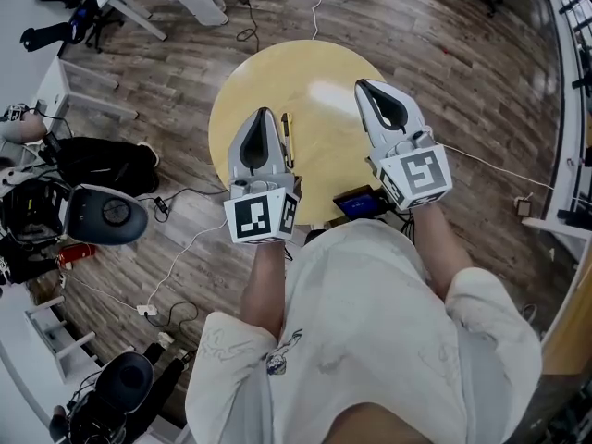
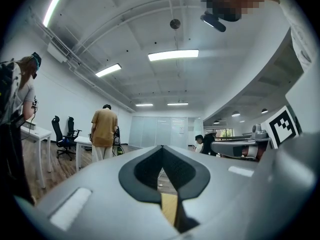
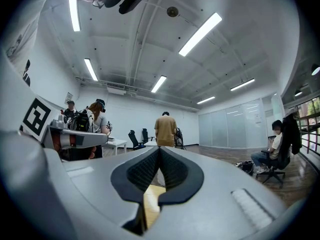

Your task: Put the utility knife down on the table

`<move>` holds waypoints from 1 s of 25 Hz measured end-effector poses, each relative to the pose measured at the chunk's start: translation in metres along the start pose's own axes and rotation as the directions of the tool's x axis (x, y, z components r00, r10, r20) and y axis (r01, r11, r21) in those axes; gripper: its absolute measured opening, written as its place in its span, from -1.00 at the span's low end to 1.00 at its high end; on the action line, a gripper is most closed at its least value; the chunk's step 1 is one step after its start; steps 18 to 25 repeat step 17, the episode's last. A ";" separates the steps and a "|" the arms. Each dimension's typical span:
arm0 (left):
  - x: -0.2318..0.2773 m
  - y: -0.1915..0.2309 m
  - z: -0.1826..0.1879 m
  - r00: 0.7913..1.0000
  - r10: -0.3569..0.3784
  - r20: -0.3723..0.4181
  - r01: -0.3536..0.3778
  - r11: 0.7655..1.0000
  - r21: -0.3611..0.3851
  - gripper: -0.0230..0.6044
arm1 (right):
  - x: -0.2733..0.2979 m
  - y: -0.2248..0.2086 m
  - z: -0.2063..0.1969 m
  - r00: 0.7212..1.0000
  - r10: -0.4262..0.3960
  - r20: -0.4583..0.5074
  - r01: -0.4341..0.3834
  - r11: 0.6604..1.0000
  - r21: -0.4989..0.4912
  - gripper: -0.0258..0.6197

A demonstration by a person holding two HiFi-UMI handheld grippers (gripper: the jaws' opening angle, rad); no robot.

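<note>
The utility knife, slim and yellow with dark parts, lies on the round yellow table, just right of my left gripper. That gripper hovers over the table's left part, shut and empty. My right gripper is over the table's right side, also shut with nothing in it. In the left gripper view the left gripper has its dark pads meeting at the tip, with only a strip of table showing below. In the right gripper view the right gripper looks the same. Both grippers point level across the room.
A small dark device with a blue screen sits at the table's near edge. White cables run over the wooden floor on the left, beside a grey round-topped machine and black bags. A person in a tan shirt stands farther off.
</note>
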State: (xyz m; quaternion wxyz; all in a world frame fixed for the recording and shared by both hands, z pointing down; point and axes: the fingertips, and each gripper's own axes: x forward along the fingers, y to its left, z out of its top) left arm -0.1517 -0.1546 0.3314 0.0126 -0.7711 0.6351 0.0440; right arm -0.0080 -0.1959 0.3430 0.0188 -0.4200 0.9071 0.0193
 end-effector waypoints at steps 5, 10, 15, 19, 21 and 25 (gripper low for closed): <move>0.000 0.002 -0.005 1.000 0.003 0.004 -0.003 1.000 -0.002 -0.86 | -0.002 -0.002 -0.002 1.000 -0.001 0.002 0.001 1.000 -0.008 -0.91; -0.001 0.005 -0.006 1.000 0.016 0.006 -0.016 1.000 -0.003 -0.86 | -0.001 0.001 -0.001 1.000 0.009 0.010 -0.009 1.000 -0.016 -0.91; -0.003 0.008 -0.005 1.000 0.024 0.004 -0.024 1.000 -0.006 -0.86 | -0.001 0.002 0.001 1.000 0.004 0.012 -0.004 1.000 -0.020 -0.91; -0.004 0.010 -0.006 1.000 0.027 0.003 -0.027 1.000 -0.009 -0.86 | -0.001 0.002 0.000 1.000 0.003 0.011 -0.003 1.000 -0.018 -0.91; -0.004 0.010 -0.006 1.000 0.027 0.003 -0.027 1.000 -0.009 -0.86 | -0.001 0.002 0.000 1.000 0.003 0.011 -0.003 1.000 -0.018 -0.91; -0.004 0.010 -0.006 1.000 0.027 0.003 -0.027 1.000 -0.009 -0.86 | -0.001 0.002 0.000 1.000 0.003 0.011 -0.003 1.000 -0.018 -0.91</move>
